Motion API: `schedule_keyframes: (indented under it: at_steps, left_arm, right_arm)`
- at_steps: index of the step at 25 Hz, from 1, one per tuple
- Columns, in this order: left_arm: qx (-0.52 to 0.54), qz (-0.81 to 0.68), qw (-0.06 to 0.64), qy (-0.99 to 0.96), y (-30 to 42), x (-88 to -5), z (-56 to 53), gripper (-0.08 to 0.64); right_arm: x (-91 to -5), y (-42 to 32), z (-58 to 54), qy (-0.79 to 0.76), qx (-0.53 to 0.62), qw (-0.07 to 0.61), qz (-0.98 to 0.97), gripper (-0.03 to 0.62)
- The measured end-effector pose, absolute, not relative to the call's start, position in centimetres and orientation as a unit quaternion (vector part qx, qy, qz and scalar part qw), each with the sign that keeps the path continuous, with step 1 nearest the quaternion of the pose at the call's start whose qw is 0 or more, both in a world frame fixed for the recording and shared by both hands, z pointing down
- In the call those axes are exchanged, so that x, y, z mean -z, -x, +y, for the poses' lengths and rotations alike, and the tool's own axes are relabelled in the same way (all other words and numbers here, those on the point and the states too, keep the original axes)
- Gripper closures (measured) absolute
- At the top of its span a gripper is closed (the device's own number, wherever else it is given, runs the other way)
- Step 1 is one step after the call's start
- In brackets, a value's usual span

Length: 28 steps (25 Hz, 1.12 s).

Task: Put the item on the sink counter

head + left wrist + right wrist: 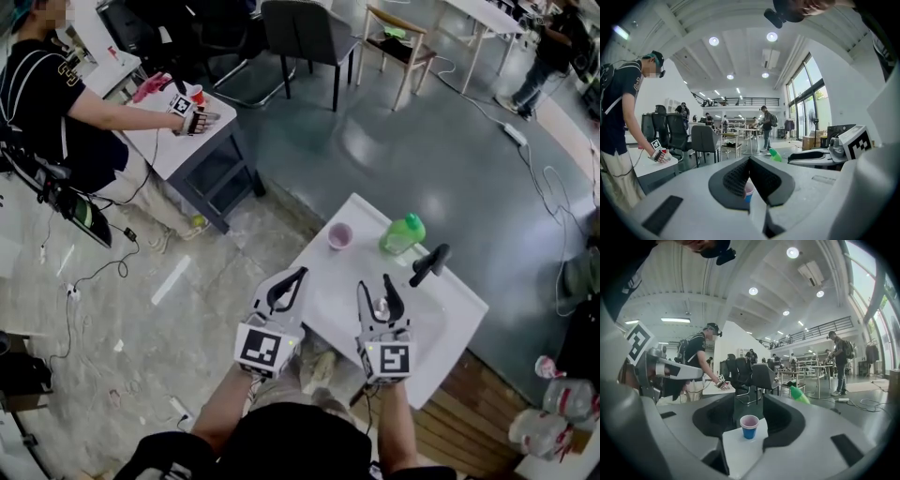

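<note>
Open-plan workroom with a grey floor; the white sink bench (323, 272) is at centre. The right tongs (375, 284) stand apart and empty above the basin. They are aimed at the cup (749, 426), which stands upright well ahead of them at the bench's far left corner. The left tongs (298, 276) are closed tip to tip on nothing, over the bench's near left edge. Both forearms reach forward side by side, marker cubes uppermost. A green bottle (403, 234) sits near the black tap (429, 264) on the far side. Step, as judged: the cup rests on the bench, so placing appears finished. The next move calls for drawing both tongs back without brushing the cup.
</note>
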State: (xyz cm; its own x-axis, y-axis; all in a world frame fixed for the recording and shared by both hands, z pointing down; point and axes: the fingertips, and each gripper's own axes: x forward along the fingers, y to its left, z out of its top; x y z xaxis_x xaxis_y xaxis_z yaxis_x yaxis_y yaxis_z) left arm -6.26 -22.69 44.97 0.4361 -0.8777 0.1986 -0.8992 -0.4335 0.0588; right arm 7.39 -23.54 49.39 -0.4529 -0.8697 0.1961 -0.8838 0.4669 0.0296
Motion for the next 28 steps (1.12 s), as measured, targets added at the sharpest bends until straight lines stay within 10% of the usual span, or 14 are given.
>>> schedule_keyframes:
  at_steps: [28]
  left_arm:
    - [-0.059,-0.470,0.039,-0.880,-3.9,-39.1,-12.6,0.558]
  right_arm:
    - [-42.8,-19.1,-11.5,-0.594,-0.025,0.041,-0.803,0.545]
